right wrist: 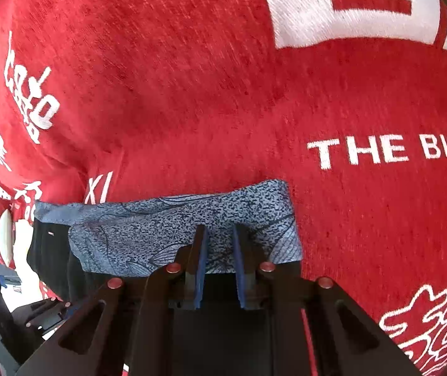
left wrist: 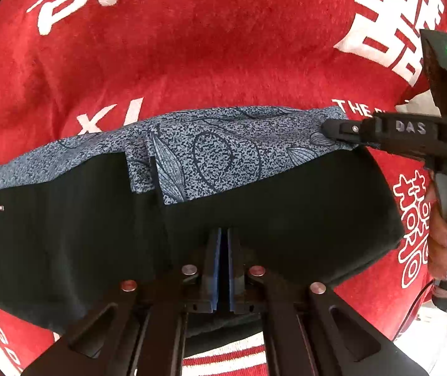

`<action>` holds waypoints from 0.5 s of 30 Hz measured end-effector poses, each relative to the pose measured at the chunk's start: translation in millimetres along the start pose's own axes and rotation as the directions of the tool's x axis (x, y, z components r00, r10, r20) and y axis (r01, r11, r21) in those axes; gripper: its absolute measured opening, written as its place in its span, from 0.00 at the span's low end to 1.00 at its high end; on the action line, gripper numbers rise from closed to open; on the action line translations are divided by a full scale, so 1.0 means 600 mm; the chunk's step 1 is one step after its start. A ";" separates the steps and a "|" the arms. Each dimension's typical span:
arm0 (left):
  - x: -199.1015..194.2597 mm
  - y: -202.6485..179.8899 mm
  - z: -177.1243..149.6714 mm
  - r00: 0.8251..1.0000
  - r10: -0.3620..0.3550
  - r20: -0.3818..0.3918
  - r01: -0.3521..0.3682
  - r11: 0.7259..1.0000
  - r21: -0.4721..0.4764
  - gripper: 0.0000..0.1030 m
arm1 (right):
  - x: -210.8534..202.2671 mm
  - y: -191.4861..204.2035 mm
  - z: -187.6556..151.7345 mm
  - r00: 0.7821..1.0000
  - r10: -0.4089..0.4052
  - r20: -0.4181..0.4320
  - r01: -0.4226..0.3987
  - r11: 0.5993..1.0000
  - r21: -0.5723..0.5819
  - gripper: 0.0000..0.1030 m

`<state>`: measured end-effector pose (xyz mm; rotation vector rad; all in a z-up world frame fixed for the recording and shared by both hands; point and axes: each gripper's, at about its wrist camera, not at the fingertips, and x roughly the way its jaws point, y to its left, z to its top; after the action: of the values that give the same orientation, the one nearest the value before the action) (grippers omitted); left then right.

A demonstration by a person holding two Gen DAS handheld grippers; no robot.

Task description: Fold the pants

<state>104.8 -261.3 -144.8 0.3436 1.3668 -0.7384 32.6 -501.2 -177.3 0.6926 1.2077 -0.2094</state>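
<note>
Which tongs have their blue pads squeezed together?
The left tongs: their blue pads meet. The right tongs' pads stand apart, over the blue speckled pants cloth.

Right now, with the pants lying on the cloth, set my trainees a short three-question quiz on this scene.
1. True or false: the cloth under the pants is green.
2. Whose jaws stand closer together? A left gripper, B right gripper.
3. Fill in: the right gripper's tips are over the pants' ___ patterned part.
Key: 1 false, it is red; 2 A; 3 blue.
</note>
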 end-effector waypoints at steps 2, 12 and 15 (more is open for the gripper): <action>-0.001 0.000 0.001 1.000 0.011 -0.001 -0.011 1.000 -0.007 0.04 | -0.011 0.008 -0.012 1.000 0.013 -0.012 -0.013 1.000 -0.025 0.18; -0.009 -0.006 -0.002 0.999 0.043 -0.002 -0.043 0.997 -0.059 0.05 | -0.074 0.067 -0.132 0.994 -0.100 0.041 0.105 0.979 -0.175 0.27; -0.014 -0.001 -0.006 0.999 0.047 -0.006 -0.047 0.997 -0.067 0.05 | -0.073 0.074 -0.145 0.993 -0.107 0.043 0.114 0.977 -0.182 0.28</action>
<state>101.2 -257.2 -137.4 0.3227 1.3799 -0.6517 -29.7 -424.0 -136.3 0.4598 1.2176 -0.1981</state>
